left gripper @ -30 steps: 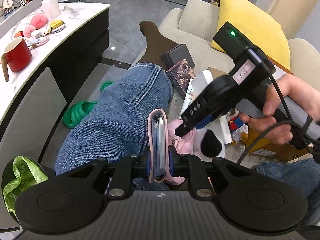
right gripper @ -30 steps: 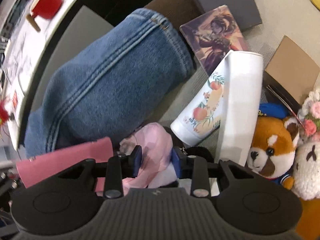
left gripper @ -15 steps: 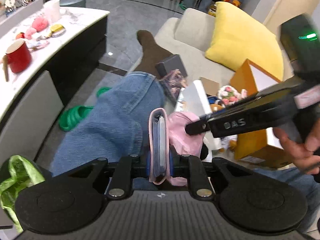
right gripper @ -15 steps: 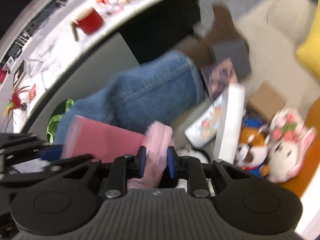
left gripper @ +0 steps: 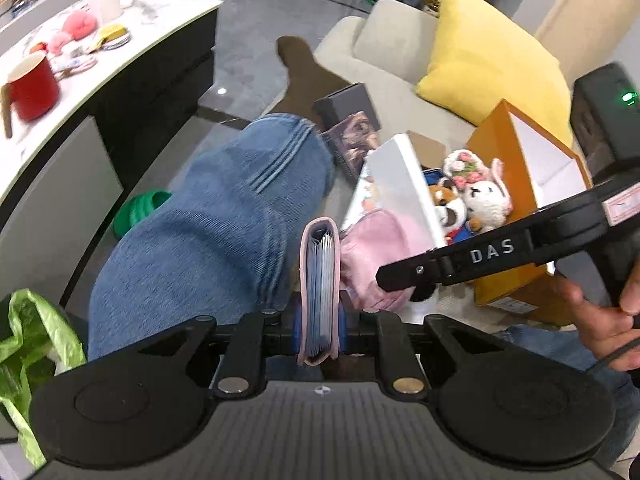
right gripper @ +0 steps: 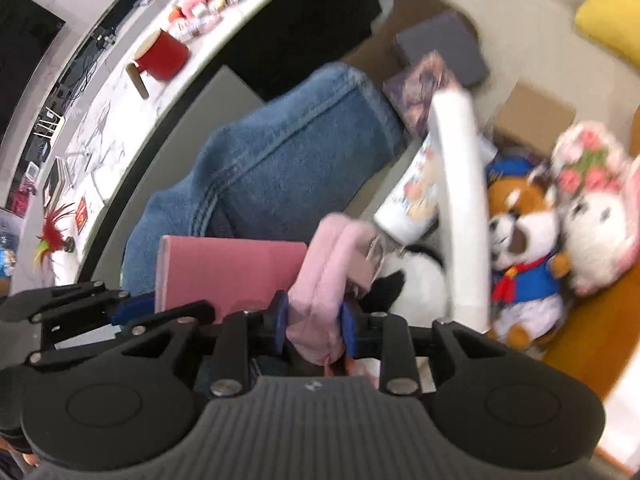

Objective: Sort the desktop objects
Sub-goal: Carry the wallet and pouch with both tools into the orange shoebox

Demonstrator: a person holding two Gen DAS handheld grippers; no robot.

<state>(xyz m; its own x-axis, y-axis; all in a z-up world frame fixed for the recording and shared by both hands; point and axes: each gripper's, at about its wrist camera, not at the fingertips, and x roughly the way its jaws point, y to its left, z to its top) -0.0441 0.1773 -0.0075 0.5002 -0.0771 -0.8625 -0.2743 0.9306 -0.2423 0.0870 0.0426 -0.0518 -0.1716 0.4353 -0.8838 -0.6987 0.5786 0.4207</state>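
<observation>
My left gripper (left gripper: 319,322) is shut on a pink card holder (left gripper: 319,280), held edge-on over a denim-clad leg. The holder shows flat in the right wrist view (right gripper: 224,272), with the left gripper (right gripper: 132,304) at its left. My right gripper (right gripper: 314,326) is shut on a pink plush pouch (right gripper: 324,272), held just right of the card holder; it also shows in the left wrist view (left gripper: 376,256). The right gripper's black arm (left gripper: 480,256) reaches in from the right.
A white table (left gripper: 80,92) with a red mug (left gripper: 30,86) lies left. On the sofa are a fox plush (right gripper: 520,248), a bunny plush (right gripper: 596,232), a white box (right gripper: 460,200), an orange box (left gripper: 532,184), books (left gripper: 352,136) and a yellow cushion (left gripper: 488,68). A green bag (left gripper: 28,344) sits lower left.
The right gripper has lifted the pink pouch off the sofa and swung level beside the card holder. The left gripper keeps its hold and has shifted little.
</observation>
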